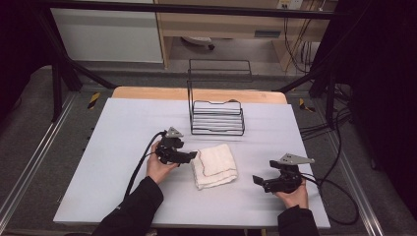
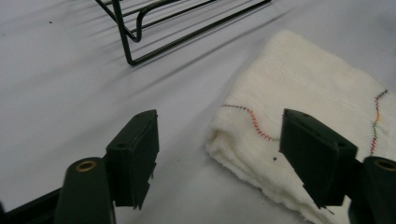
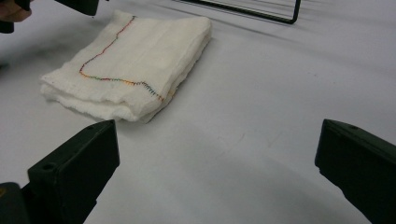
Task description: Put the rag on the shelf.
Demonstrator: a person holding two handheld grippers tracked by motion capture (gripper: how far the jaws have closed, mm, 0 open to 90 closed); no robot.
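A folded white cloth (image 1: 214, 166) with a coloured stitched line lies on the table's middle. My left gripper (image 1: 193, 155) is open at the cloth's left edge, with its jaws spread around the near corner of the cloth (image 2: 299, 116) without closing on it. My right gripper (image 1: 256, 180) is open to the right of the cloth, a short way off, with nothing between its jaws. In the right gripper view the cloth (image 3: 130, 65) lies ahead to the left, and the left gripper's tip (image 3: 74, 5) shows at the top left.
A black wire rack (image 1: 216, 115) stands behind the cloth toward the table's far edge; its corner (image 2: 135, 46) is close ahead of my left gripper. The table (image 1: 123, 128) is pale grey. Cables trail from both grippers, off the right side.
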